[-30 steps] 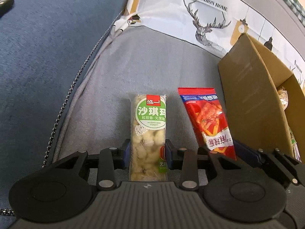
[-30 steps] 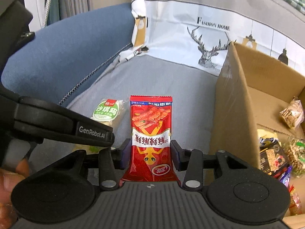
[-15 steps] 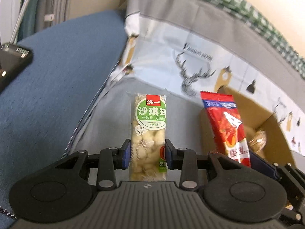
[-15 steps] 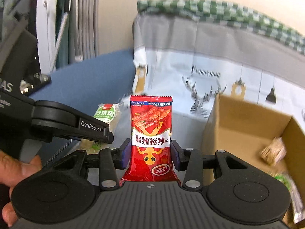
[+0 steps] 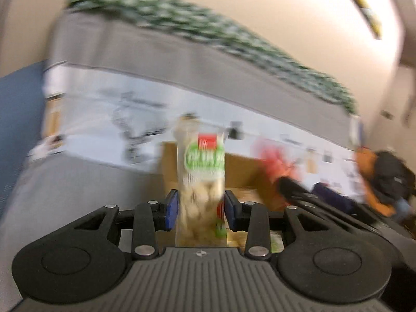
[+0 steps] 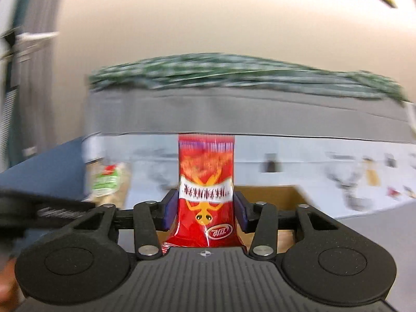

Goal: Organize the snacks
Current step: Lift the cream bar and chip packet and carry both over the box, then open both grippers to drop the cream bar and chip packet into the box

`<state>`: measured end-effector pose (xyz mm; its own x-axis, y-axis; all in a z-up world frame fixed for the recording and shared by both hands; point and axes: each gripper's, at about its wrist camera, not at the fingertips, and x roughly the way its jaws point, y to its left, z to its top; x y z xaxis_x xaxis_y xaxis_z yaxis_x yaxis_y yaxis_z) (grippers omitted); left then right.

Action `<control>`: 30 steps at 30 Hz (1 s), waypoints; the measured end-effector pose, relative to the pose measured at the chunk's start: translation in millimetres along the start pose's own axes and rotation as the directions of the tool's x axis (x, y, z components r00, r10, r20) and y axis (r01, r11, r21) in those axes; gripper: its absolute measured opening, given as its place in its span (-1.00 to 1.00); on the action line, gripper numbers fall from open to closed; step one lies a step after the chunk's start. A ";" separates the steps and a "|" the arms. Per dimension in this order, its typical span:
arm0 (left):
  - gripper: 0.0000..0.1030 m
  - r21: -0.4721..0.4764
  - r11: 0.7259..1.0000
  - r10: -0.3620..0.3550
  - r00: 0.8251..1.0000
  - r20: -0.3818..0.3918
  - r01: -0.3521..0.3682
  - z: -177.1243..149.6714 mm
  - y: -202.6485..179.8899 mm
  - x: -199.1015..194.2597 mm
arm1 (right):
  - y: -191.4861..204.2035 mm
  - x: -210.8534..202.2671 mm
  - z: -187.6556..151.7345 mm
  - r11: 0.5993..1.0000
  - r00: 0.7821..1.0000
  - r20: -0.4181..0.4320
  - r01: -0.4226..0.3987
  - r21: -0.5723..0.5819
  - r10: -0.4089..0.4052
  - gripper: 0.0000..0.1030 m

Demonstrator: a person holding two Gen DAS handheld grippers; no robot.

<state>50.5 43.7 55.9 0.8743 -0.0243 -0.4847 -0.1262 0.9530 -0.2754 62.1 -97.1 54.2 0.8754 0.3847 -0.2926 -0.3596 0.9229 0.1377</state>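
Note:
A clear pack of pale puffed snack with a green label (image 5: 201, 161) stands upright between the blue pads of my left gripper (image 5: 201, 208), above the open cardboard box (image 5: 239, 171). Its jaws are opening, with the pads still against the pack's sides. In the right wrist view a red snack pack (image 6: 206, 171) stands between the pads of my right gripper (image 6: 206, 210), whose jaws are also opening while still touching it, over the box (image 6: 267, 195). The red pack (image 5: 273, 161) shows blurred to the right in the left wrist view; the green-label pack (image 6: 108, 182) shows at left.
Behind the box hangs a white deer-print cloth (image 5: 135, 127) over a grey sofa back (image 6: 234, 114) topped by green checked fabric. A blue cushion (image 5: 18, 109) lies at left. An orange and black bag (image 5: 387, 179) sits at far right. A person's hand (image 6: 5, 286) shows at the lower left.
Both grippers rose from the sofa seat with their packs and swung right, over the cardboard box. The view now tilts up toward the sofa back and wall.

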 end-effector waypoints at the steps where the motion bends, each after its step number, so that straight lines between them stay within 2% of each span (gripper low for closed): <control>1: 0.01 0.017 1.000 -0.021 1.000 0.010 0.021 -0.9 -8.2 1.0 | -11.4 3.1 1.6 0.999 0.999 -0.008 0.034 0.020 -0.034 0.24; 2: 0.18 0.030 0.999 -0.037 0.999 0.017 0.037 -2.5 -14.4 1.1 | -22.9 5.0 1.8 0.998 0.998 -0.016 0.054 0.043 -0.054 0.35; 5: 0.30 0.067 0.995 -0.070 0.997 0.026 0.068 -7.6 -27.5 1.6 | -52.2 11.0 0.8 0.990 0.995 -0.048 0.095 0.102 -0.090 0.43; 7: 0.47 0.075 0.994 -0.077 0.997 0.020 0.075 -10.4 -29.7 0.9 | -63.8 13.2 -2.8 0.987 0.993 -0.076 0.099 0.123 -0.090 0.52; 9: 0.65 0.092 0.993 -0.079 0.997 0.004 0.079 -13.2 -31.4 -4.7 | -73.2 15.7 -4.8 0.987 0.992 -0.110 0.074 0.141 -0.058 0.73; 13: 0.67 0.153 0.988 -0.037 0.999 0.011 0.035 -14.0 -45.2 -31.7 | -85.3 3.8 -3.9 0.985 0.979 -0.201 0.007 0.173 0.028 0.99; 16: 0.73 0.165 0.986 -0.034 0.999 0.008 0.032 -14.8 -60.1 -51.4 | -94.4 -15.4 3.1 0.984 0.967 -0.252 0.002 0.180 0.044 0.99; 18: 1.00 0.122 0.992 -0.016 1.000 -0.004 0.016 -20.5 -63.6 -61.6 | -102.0 -32.0 2.8 0.982 0.964 -0.265 0.021 0.186 0.029 0.99; 20: 0.99 0.069 0.997 0.017 0.998 -0.055 -0.013 -33.1 -64.1 -63.3 | -109.3 -48.2 -4.8 0.982 0.961 -0.276 0.033 0.186 0.021 0.99; 22: 0.99 0.056 0.998 0.047 0.995 -0.091 -0.042 -52.4 -63.8 -59.7 | -112.8 -62.0 -22.7 0.982 0.959 -0.284 0.047 0.183 0.007 0.99; 24: 0.99 0.104 0.991 0.098 0.990 -0.100 -0.087 -76.4 -62.5 -54.0 | -113.2 -67.3 -39.0 0.979 0.953 -0.301 0.081 0.187 -0.022 0.99; 26: 0.99 0.159 0.980 0.143 0.977 -0.157 -0.118 -87.2 -61.6 -41.5 | -108.1 -67.4 -43.1 0.984 0.955 -0.296 0.078 0.161 -0.027 0.99; 28: 0.99 0.158 0.982 0.128 0.975 -0.182 -0.099 -87.6 -55.5 -34.7 | -102.1 -62.4 -45.9 0.991 0.954 -0.297 0.082 0.106 -0.047 0.99; 30: 0.99 0.165 0.981 0.134 0.974 -0.181 -0.105 -86.8 -47.8 -31.3 | -101.9 -54.0 -51.4 0.991 0.941 -0.334 0.087 0.100 -0.049 0.99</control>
<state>-11.5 -27.4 12.3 0.7499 0.0497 -0.6597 -0.1378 0.9870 -0.0823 34.9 -211.1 7.4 0.7339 0.3218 -0.5982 -0.2478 0.9468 0.2053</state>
